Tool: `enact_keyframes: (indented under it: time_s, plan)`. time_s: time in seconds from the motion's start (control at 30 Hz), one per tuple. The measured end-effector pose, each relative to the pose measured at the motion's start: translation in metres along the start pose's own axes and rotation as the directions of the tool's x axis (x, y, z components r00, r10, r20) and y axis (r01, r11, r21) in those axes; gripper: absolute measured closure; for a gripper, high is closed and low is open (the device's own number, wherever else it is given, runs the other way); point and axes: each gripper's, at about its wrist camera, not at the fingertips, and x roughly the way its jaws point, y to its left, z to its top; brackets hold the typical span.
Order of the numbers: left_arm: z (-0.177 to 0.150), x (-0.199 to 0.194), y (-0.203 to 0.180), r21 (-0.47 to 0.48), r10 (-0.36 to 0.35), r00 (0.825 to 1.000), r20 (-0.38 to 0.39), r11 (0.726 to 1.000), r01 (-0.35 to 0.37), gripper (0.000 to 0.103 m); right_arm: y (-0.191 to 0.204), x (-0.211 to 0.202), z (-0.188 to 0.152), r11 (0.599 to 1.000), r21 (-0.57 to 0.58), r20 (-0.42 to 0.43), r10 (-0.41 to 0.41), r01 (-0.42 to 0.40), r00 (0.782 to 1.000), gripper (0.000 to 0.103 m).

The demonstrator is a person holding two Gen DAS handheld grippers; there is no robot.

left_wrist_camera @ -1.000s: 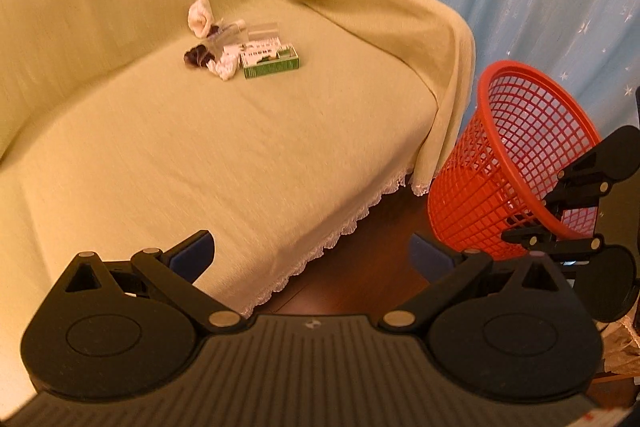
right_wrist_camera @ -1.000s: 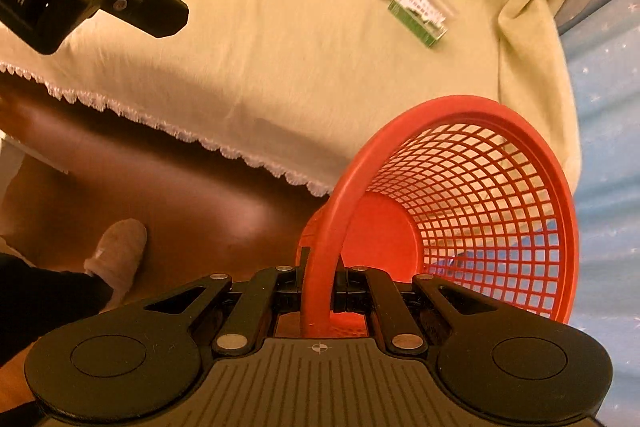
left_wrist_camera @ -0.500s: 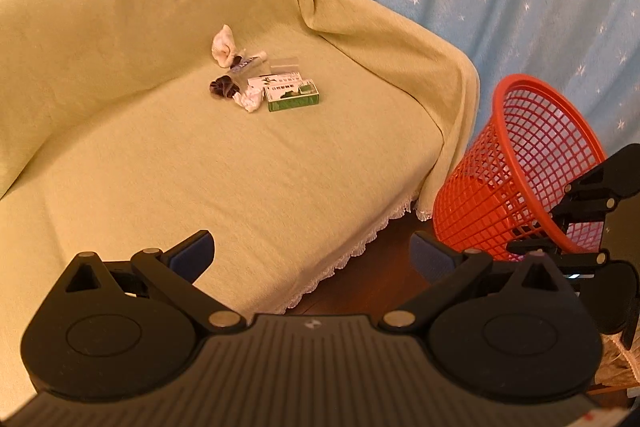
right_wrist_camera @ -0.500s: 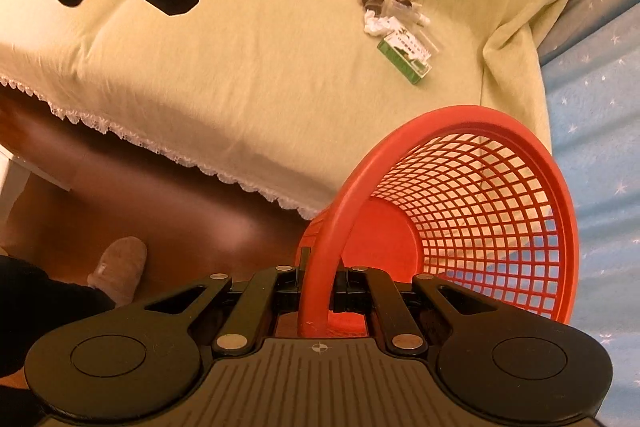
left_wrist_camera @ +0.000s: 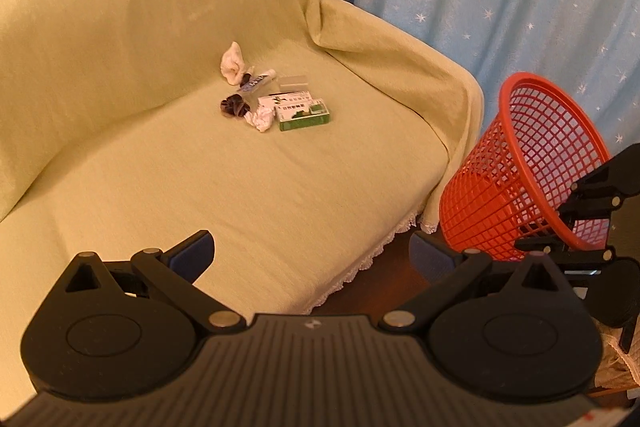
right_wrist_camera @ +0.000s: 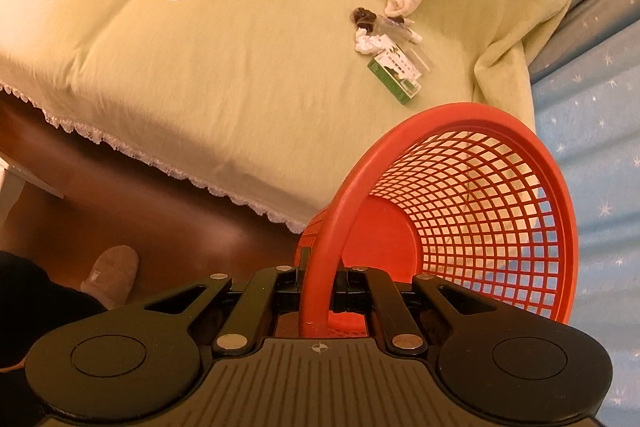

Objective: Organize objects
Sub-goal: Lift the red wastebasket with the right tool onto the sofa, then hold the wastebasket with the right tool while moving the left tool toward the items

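Basket [right_wrist_camera: 480,187] rim clamped by right hand-held gripper [right_wrist_camera: 320,277]; left hand-held gripper [left_wrist_camera: 312,253] spread wide, empty.

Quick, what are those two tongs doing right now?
Left tongs: open, holding nothing, above the sofa.
Right tongs: closed on the rim of the red basket.

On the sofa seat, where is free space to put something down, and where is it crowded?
Free: the wide seat of the sofa between its lace edge and the small pile, and left of it. Crowded: around the green box, crumpled paper and white sock.
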Motion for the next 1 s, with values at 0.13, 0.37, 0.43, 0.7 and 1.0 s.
enact_keyframes:
  time_s: [0.13, 0.37, 0.43, 0.7, 1.0]
  plan:
    - [0.006, 0.001, 0.005, -0.013, 0.022, 1.0, 0.0, 1.0, -0.022, 0.001, -0.01, 0.003, 0.005, 1.0, -0.021, 0.01, 0.006, -0.006, 1.0, 0.101]
    - [0.023, 0.011, 0.009, -0.04, 0.072, 0.997, -0.009, 0.997, -0.072, 0.001, -0.041, 0.018, 0.017, 0.997, -0.068, 0.015, 0.032, -0.031, 0.999, 0.101]
    - [0.032, 0.018, 0.01, -0.052, 0.085, 0.996, -0.018, 0.995, -0.086, 0.001, -0.054, 0.026, 0.019, 0.996, -0.077, 0.014, 0.039, -0.038, 0.999, 0.101]
    - [0.08, 0.049, 0.011, -0.08, 0.112, 0.993, -0.027, 0.99, -0.114, 0.001, -0.11, 0.059, 0.029, 0.99, -0.122, 0.001, 0.065, -0.065, 0.998, 0.101]
    - [0.13, 0.089, 0.015, -0.117, 0.147, 0.988, -0.04, 0.982, -0.15, 0.001, -0.165, 0.106, 0.04, 0.975, -0.203, -0.007, 0.086, -0.086, 0.996, 0.101]
